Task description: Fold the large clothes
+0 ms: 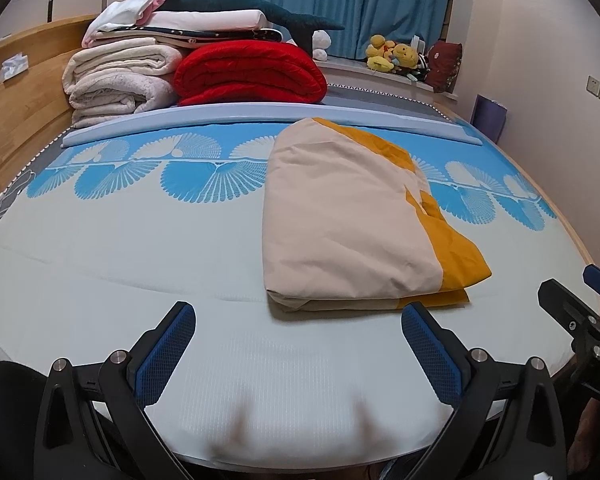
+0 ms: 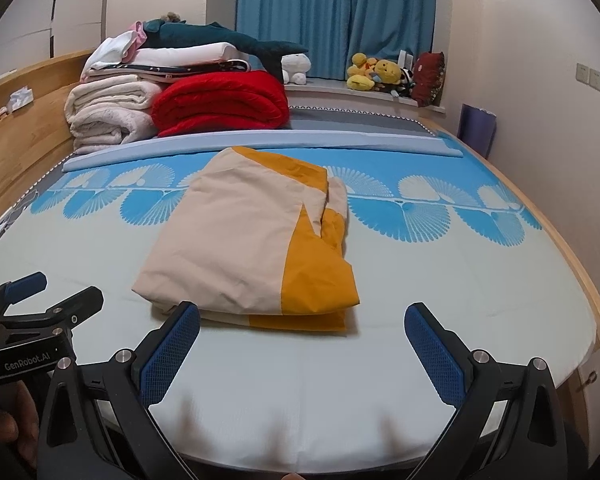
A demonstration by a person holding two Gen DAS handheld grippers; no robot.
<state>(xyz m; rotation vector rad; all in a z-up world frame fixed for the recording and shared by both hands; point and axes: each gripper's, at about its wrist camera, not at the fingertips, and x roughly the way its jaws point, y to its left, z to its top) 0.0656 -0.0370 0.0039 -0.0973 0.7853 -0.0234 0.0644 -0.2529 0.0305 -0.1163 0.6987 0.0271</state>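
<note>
I have both tools, left tool [image 1: 298,320] and right tool [image 2: 302,320], spread wide, holding nothing. The cloth [image 1: 352,216] lies folded near the bed [image 1: 100,260] front edge. Next I'd judge: another fold or finish.

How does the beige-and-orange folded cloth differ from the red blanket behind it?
The beige-and-orange cloth is two-toned, thin and folded flat; the red blanket is one colour, thick and rolled into a bulky bundle. The cloth lies alone mid-bed; the blanket sits beside the cream blankets. Both rest untouched on the bed.

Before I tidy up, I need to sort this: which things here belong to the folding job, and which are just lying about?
Job: folded beige and orange cover, left gripper, right gripper.

Lying about: red blanket, cream blankets, yellow plush toys, shark toy.
</note>
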